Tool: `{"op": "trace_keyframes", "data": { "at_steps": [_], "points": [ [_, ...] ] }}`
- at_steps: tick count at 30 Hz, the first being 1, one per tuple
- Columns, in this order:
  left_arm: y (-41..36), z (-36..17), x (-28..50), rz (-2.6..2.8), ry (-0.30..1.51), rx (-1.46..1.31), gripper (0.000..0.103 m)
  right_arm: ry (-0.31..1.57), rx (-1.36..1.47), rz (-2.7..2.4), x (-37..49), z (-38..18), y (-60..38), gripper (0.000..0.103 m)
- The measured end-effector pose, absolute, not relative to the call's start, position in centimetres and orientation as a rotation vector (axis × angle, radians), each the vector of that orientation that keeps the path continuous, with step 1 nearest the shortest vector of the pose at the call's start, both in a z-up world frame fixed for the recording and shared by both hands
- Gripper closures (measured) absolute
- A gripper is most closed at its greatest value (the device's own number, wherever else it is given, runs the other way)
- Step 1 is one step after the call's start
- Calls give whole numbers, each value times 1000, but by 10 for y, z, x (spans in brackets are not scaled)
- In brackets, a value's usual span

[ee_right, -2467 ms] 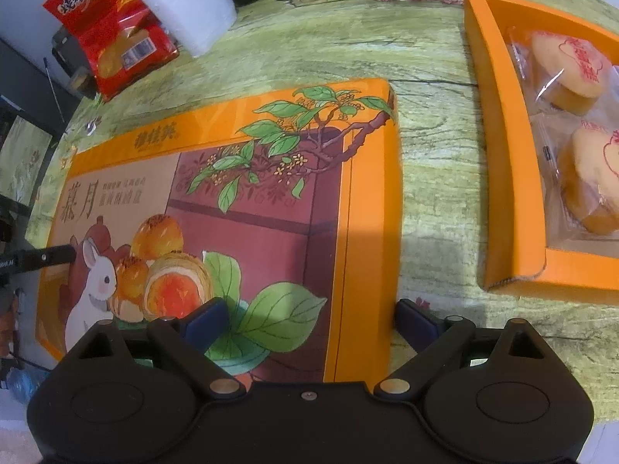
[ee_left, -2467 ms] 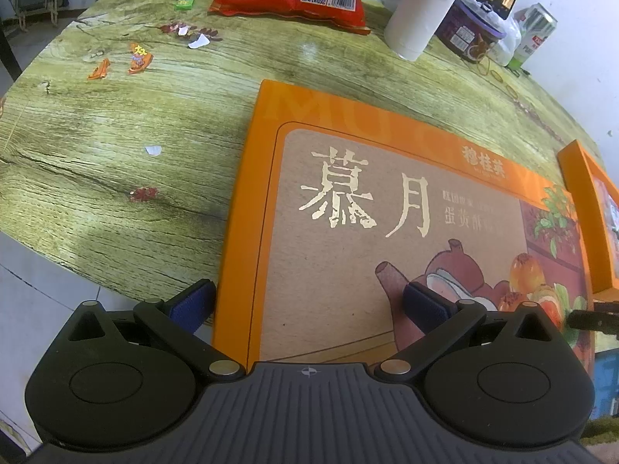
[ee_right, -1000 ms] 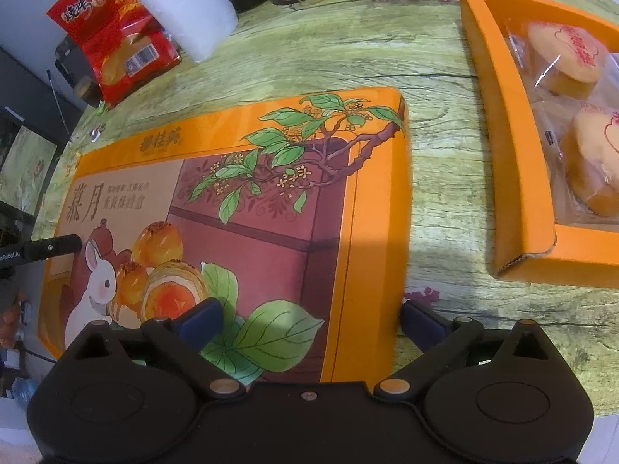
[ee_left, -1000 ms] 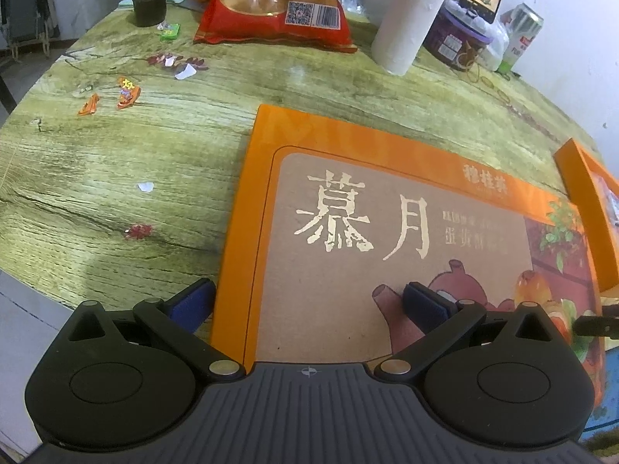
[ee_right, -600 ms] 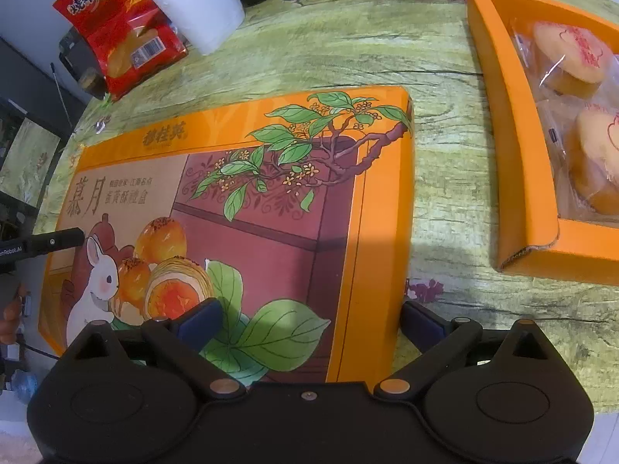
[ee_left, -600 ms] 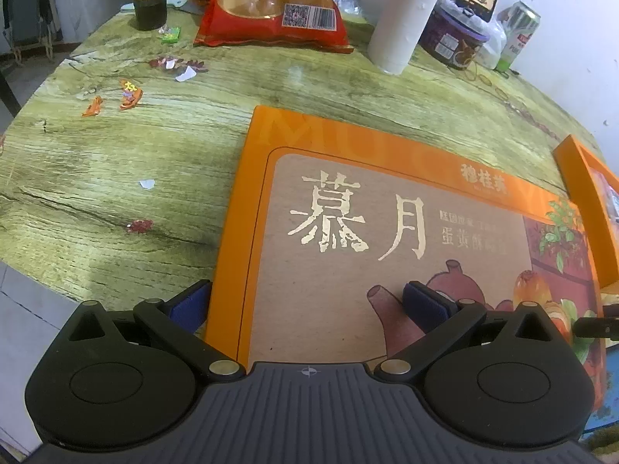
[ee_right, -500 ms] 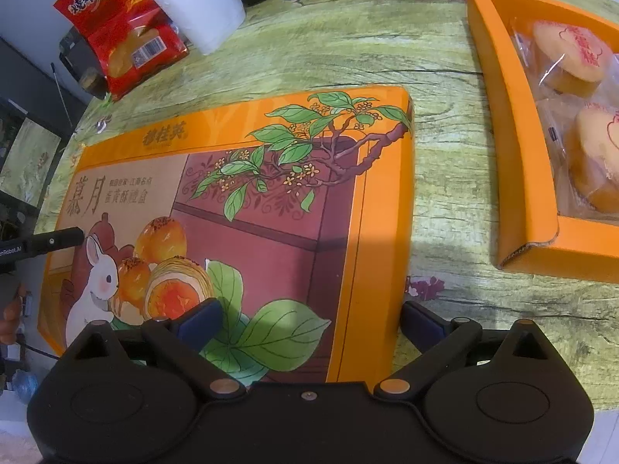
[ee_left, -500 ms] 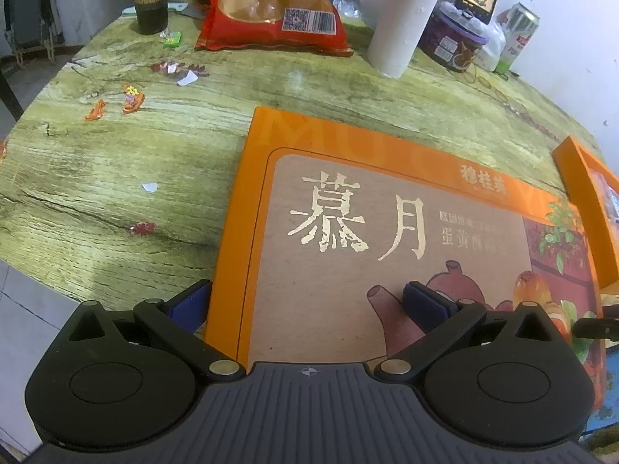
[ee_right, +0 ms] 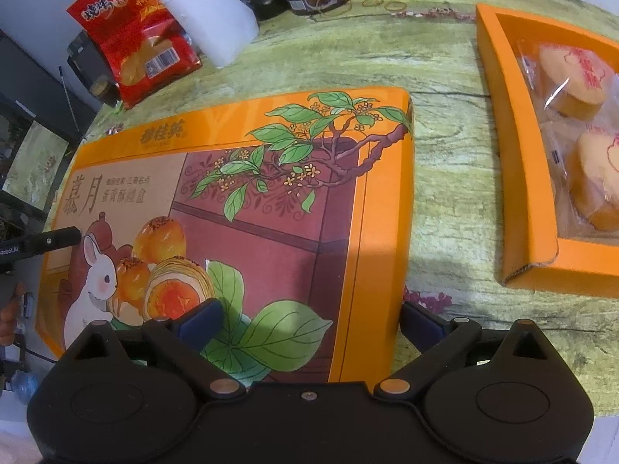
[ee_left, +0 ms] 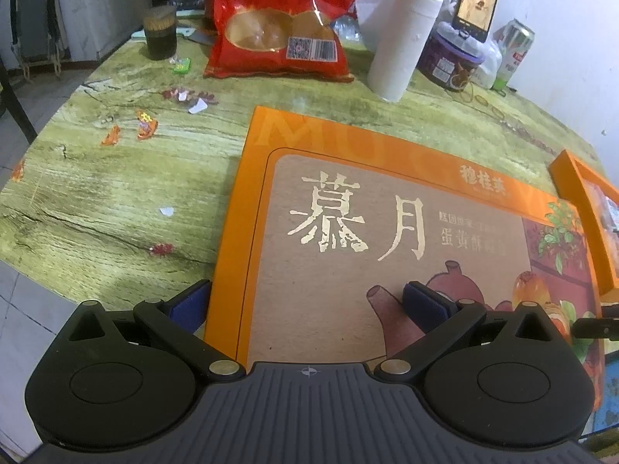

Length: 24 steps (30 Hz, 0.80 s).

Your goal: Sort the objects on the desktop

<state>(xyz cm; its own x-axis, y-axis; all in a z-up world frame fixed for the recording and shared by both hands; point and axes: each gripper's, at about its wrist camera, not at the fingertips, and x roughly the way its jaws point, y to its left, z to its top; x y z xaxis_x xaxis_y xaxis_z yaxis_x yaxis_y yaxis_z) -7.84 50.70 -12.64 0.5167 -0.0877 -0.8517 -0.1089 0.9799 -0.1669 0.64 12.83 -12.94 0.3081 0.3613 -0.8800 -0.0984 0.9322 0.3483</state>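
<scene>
A large orange gift-box lid (ee_left: 387,232) (ee_right: 271,212), printed with a rabbit and pastries, lies across the wood-grain table, its near end past the table's front edge. My left gripper (ee_left: 305,301) straddles its near left corner, open. One of its fingers (ee_left: 189,303) is outside the side wall and the other is over the top face. My right gripper (ee_right: 309,317) straddles the near right corner the same way, open. To the right, an orange tray (ee_right: 499,116) (ee_left: 572,178) holds wrapped pastries (ee_right: 572,81).
Along the far side stand a red snack bag (ee_left: 278,27), a white paper roll (ee_left: 402,38), a purple tub (ee_left: 452,62) with a phone (ee_left: 477,0) on it, a can (ee_left: 514,54) and a dark cup (ee_left: 159,36). Wrapper scraps (ee_left: 145,127) litter the left. Floor (ee_left: 23,309) shows front left.
Both grippers and the lid have shifted together slightly over the table, and more of the far clutter shows in the left wrist view. Finger spacing is unchanged.
</scene>
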Motion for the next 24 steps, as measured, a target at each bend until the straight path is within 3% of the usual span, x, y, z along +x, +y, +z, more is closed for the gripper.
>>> {"op": "trace_keyframes", "data": {
  "at_steps": [24],
  "points": [
    [513,-84,-79,42,953,-216,0,1139,227,347,29,-89,135,4]
  ]
}}
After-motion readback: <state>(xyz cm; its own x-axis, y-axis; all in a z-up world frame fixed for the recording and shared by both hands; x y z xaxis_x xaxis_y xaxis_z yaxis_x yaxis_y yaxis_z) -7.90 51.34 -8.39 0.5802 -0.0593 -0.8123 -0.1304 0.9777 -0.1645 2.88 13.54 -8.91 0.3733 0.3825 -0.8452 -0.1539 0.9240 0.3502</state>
